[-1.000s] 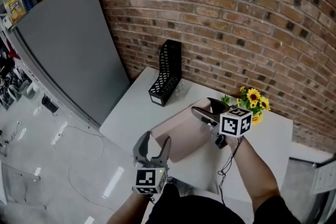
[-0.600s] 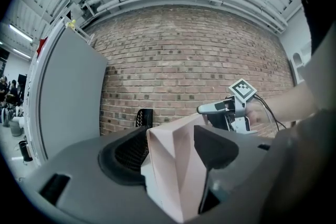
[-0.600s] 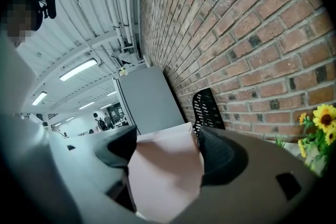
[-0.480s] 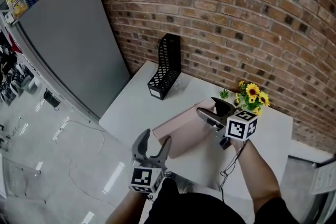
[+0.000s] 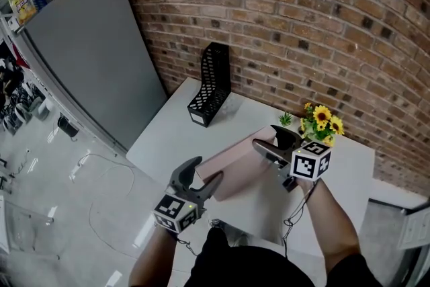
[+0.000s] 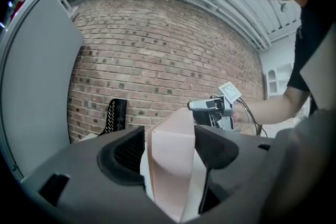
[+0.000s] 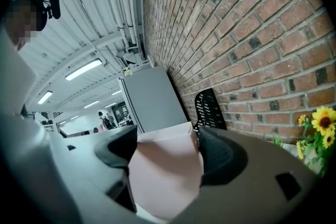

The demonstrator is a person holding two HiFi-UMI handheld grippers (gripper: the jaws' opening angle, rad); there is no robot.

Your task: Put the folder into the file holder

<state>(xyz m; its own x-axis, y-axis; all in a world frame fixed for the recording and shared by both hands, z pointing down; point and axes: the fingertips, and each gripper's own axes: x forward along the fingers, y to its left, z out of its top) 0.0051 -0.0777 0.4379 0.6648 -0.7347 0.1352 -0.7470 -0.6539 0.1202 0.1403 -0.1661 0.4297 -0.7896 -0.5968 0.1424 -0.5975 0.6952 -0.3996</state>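
A pale pink folder (image 5: 236, 168) lies flat on the white table (image 5: 173, 134). My left gripper (image 5: 207, 170) is open at the folder's near left corner, and in the left gripper view that corner (image 6: 170, 165) sits between the spread jaws of my left gripper (image 6: 169, 144). My right gripper (image 5: 264, 136) is open at the folder's right edge; in the right gripper view the folder (image 7: 165, 173) fills the gap of my right gripper (image 7: 167, 149). I cannot tell whether either gripper's jaws touch it. The black mesh file holder (image 5: 209, 87) stands upright and empty at the table's far left, by the wall.
A small pot of yellow sunflowers (image 5: 321, 121) stands at the back right, close behind the right gripper. The brick wall (image 5: 302, 23) runs along the table's far edge. A tall grey panel (image 5: 87, 57) leans to the left, with floor below the table's left edge.
My left gripper has swung forward and to the right, bringing its jaws to the folder's near corner. The right gripper and the folder have hardly moved.
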